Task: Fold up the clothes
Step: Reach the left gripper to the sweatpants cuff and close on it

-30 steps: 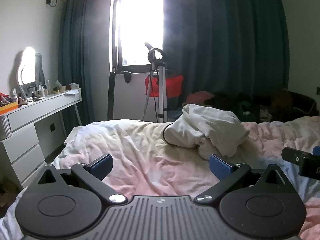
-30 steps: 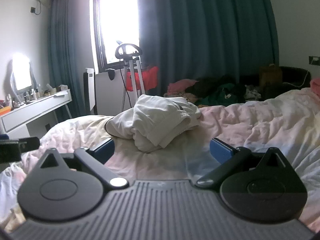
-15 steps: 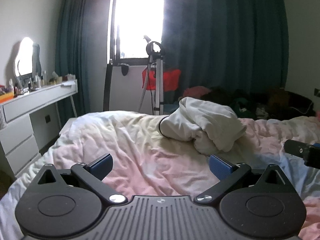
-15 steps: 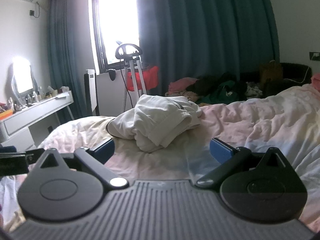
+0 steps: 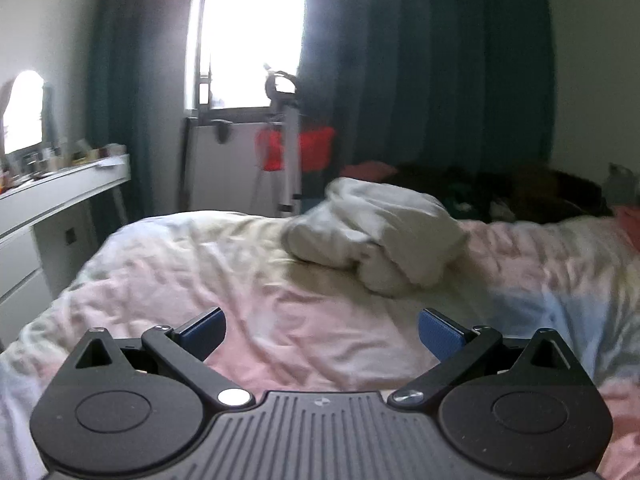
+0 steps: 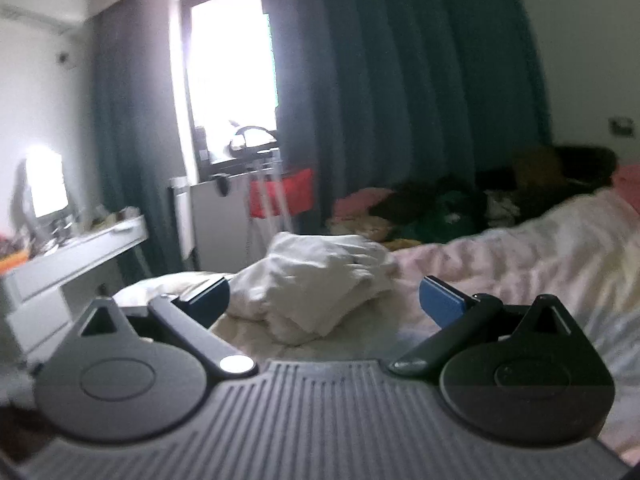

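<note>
1. We hold our left gripper [image 5: 322, 330] with its jaws spread wide and nothing between them, above the pink bedspread [image 5: 280, 320].
2. Our right gripper [image 6: 324, 300] is likewise wide and empty.
3. The crumpled white garment [image 5: 376, 236] lies on the bed ahead of both grippers, slightly right of the left one and apart from its fingers.

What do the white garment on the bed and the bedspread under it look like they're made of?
White garment: looks like a soft, matte, fairly thick fabric, maybe cotton knit; it sits in rounded, bulky folds. Blur hides the weave.
Bedspread: seems a thin, matte woven cloth, pale pink and yellow, with many fine wrinkles.
</note>
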The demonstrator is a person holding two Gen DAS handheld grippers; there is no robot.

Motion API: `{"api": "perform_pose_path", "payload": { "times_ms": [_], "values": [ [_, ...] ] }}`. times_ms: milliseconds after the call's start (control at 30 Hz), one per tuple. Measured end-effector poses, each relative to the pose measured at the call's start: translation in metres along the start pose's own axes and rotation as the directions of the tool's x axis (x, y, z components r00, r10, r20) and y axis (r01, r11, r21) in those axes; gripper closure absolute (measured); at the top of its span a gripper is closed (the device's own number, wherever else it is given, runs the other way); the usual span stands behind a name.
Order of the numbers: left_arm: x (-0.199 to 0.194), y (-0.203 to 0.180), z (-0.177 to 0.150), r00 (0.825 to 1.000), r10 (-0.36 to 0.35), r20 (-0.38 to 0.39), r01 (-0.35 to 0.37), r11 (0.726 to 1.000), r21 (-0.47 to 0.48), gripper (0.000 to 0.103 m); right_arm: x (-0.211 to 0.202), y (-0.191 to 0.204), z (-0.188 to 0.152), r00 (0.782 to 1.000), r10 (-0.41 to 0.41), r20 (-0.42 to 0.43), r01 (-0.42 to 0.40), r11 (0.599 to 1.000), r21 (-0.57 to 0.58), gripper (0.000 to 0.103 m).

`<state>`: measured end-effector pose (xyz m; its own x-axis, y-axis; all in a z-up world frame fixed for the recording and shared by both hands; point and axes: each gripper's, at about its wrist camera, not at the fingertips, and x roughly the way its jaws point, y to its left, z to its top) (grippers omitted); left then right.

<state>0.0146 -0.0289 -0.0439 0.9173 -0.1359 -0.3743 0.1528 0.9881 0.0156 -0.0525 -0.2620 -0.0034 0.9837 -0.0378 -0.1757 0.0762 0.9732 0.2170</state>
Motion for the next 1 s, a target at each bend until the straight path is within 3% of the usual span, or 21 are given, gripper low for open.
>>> {"api": "perform_pose_path", "payload": {
  "times_ms": [133, 300, 467, 700, 833, 867, 1000],
  "values": [
    [0.034, -0.034, 0.004, 1.000, -0.013, 0.019, 0.010, 0.989, 0.145, 0.000, -0.003, -0.021, 0.002, 1.000, -0.027, -0.001, 0.027, 0.995, 0.094, 0.000],
    [0.099, -0.087, 0.018, 0.998, -0.056, 0.018, 0.047, 0.944, 0.327, 0.000, 0.008, -0.040, -0.002, 0.998, -0.064, 0.002, 0.063, 0.985, 0.158, 0.000],
    [0.171, -0.132, 0.033, 0.997, -0.082, -0.001, 0.077, 0.925, 0.373, 0.002, 0.025, -0.057, -0.016, 0.996, -0.075, -0.040, 0.082, 0.975, 0.206, 0.000],
    [0.261, -0.192, 0.029, 0.998, -0.006, 0.066, -0.030, 0.848, 0.530, 0.008, 0.043, -0.087, -0.035, 0.993, -0.094, -0.070, 0.111, 0.944, 0.311, 0.000],
    [0.301, -0.211, 0.025, 0.991, 0.055, 0.123, -0.116, 0.814, 0.569, 0.019, 0.058, -0.095, -0.048, 0.990, -0.082, -0.113, 0.116, 0.934, 0.338, 0.001],
    [0.309, -0.214, 0.026, 0.989, 0.062, 0.135, -0.130, 0.809, 0.574, 0.030, 0.061, -0.095, -0.052, 0.990, -0.075, -0.123, 0.113, 0.934, 0.338, 0.001],
    [0.320, -0.226, 0.033, 0.975, 0.079, 0.208, -0.188, 0.792, 0.580, 0.051, 0.074, -0.089, -0.064, 0.984, -0.064, -0.166, 0.108, 0.956, 0.273, 0.001]
  ]
}}
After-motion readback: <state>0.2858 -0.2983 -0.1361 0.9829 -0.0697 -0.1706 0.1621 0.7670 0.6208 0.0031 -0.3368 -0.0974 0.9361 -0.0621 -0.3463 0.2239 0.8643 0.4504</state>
